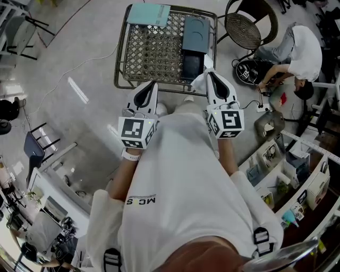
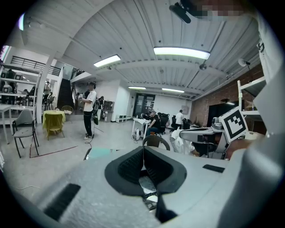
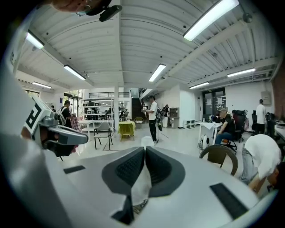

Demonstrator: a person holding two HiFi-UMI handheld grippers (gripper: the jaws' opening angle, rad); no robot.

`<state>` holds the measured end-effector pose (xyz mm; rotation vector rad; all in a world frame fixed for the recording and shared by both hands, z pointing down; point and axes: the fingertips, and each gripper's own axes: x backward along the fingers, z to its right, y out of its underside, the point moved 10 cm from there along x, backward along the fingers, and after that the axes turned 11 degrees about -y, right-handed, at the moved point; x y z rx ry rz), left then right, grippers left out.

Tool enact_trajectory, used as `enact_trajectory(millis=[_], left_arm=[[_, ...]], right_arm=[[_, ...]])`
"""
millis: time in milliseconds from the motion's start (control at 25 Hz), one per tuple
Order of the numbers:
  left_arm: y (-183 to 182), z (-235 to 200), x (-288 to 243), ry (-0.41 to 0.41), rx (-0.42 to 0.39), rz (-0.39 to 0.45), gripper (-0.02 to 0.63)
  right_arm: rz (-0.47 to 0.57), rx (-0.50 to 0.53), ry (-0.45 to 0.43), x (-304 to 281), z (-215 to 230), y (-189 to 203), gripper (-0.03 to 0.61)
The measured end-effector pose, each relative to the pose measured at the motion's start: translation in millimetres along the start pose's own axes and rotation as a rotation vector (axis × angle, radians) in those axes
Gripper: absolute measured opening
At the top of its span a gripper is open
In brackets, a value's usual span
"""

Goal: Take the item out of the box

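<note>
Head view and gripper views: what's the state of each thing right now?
Left hand-held gripper: shut, empty.
Right hand-held gripper: shut on the white wrapping.
White wrapping: pinched, hanging over the table's near right corner.
Black box: on the table, seemingly open.
Teal lid: flat on the table's far left corner.
Wire table: upright.
</note>
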<state>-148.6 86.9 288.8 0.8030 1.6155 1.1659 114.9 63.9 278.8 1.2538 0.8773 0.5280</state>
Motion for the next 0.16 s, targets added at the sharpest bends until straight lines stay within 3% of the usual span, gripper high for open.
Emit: enact_trajectory(millis=[160], left_arm=[[1.1, -2.2, 2.2, 0.002, 0.001, 0.002, 0.028]], right_arm=[[-0.002, 0.001, 0.007, 0.7, -2.9, 0.0, 0.026]])
